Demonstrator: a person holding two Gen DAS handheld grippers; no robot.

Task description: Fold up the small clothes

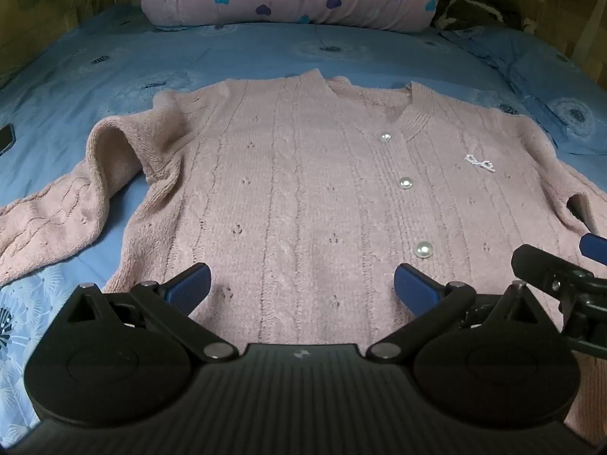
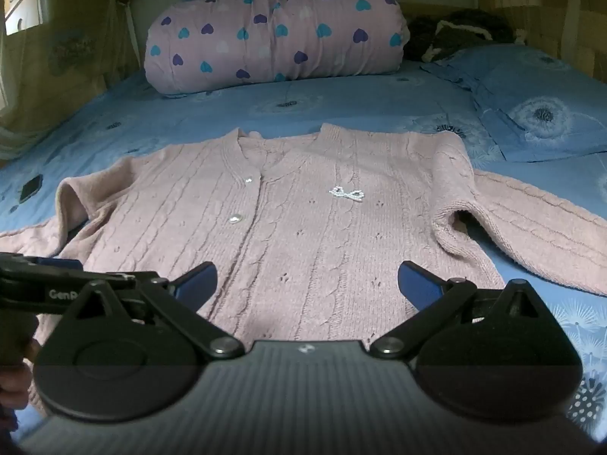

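A pink knit cardigan (image 1: 303, 174) with pearl buttons and a small bead bow lies flat, front up, on the blue bed; it also shows in the right wrist view (image 2: 322, 220). Its left sleeve (image 1: 57, 220) trails off to the left and its right sleeve (image 2: 531, 235) to the right. My left gripper (image 1: 301, 284) is open and empty over the hem, left of the button line. My right gripper (image 2: 307, 280) is open and empty over the hem, right of the button line. The right gripper's fingers (image 1: 546, 265) show at the edge of the left wrist view.
A blue flowered sheet (image 1: 265, 53) covers the bed. A rolled pink quilt with hearts (image 2: 273, 34) lies at the head. A blue pillow (image 2: 538, 110) and dark clothing (image 2: 455, 30) sit at the back right. A dark phone (image 2: 30, 187) lies at the left.
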